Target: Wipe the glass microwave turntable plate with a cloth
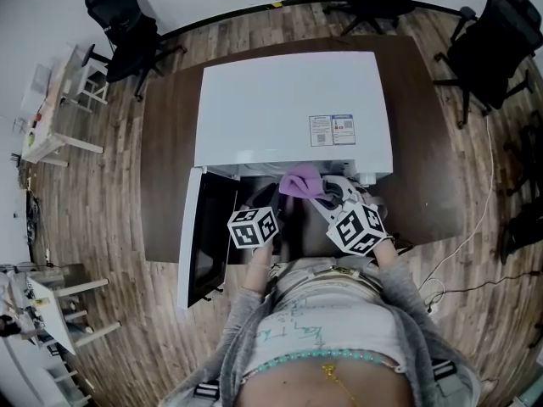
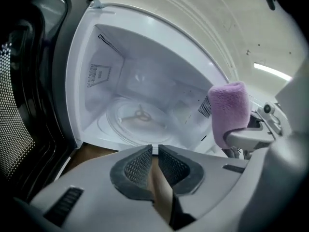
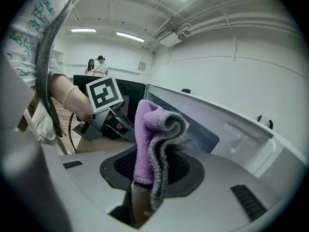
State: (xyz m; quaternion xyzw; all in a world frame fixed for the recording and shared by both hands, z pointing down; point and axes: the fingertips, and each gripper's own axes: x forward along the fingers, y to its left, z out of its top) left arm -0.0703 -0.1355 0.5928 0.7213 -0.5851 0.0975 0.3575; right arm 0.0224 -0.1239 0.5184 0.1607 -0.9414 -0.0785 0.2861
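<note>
- Our right tool [image 3: 154, 163] grips the purple cloth [image 3: 149, 139]; our left tool [image 2: 153, 151] is nearly closed, empty.
- The glass plate [image 2: 137, 120] sits inside the open microwave [image 1: 293, 100], mid-counter [image 1: 170, 185].
- We judge wiping not yet begun.

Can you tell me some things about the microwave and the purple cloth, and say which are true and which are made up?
1. The door of the white microwave oven is open. True.
2. The left gripper holds the fluffy purple cloth. False: the right gripper clamps it, and the left one holds nothing.
3. The round glass turntable plate lies inside the microwave. True.
4. The cloth is rubbing the plate. False: it is held up, off the plate.
</note>
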